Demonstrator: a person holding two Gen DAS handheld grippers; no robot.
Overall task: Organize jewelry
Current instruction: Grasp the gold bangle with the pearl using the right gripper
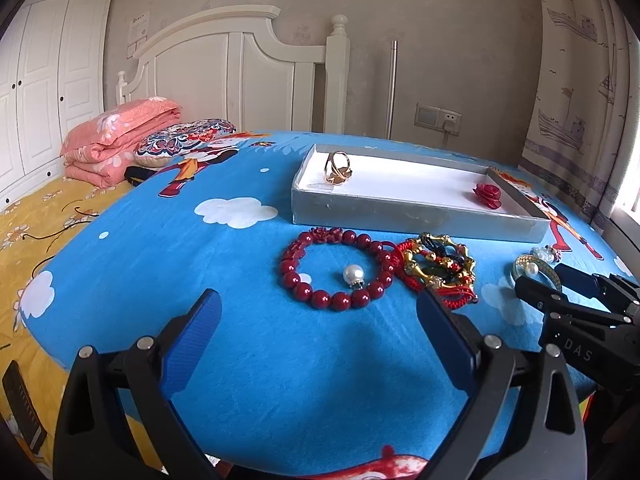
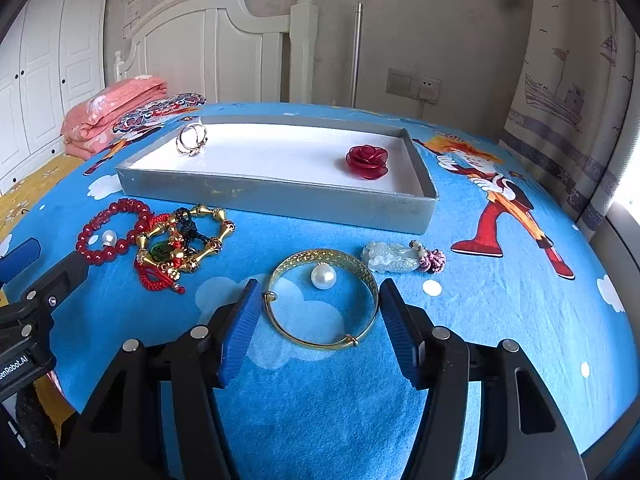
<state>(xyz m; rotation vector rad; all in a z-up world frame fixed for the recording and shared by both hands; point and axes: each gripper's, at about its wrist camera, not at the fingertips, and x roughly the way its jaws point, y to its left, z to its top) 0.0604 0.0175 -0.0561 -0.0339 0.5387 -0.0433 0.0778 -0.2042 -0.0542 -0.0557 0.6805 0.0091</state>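
Two pieces already lie in the grey tray [image 2: 276,196]: a gold ring [image 2: 191,141] and a red rose [image 2: 367,162]. Your right gripper [image 2: 316,312] straddles the gold bangle [image 2: 322,298] on the blue cloth [image 2: 320,400], jaws apart, not yet pressing. Close on its rim, clear of the pearl [image 2: 323,278]. Your left gripper [image 1: 318,320], jaws wide and empty, hangs before the red bead bracelet [image 1: 336,268].

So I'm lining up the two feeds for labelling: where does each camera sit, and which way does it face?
Left wrist: rides the left gripper, looking forward and down at the red bead bracelet; its own open fingers show, and the right gripper enters at right.
Right wrist: rides the right gripper, facing the gold bangle lying between its blue pads, not pressed; the left gripper shows at left.
Shared: the grey tray, gold ring, red rose, blue cloth.
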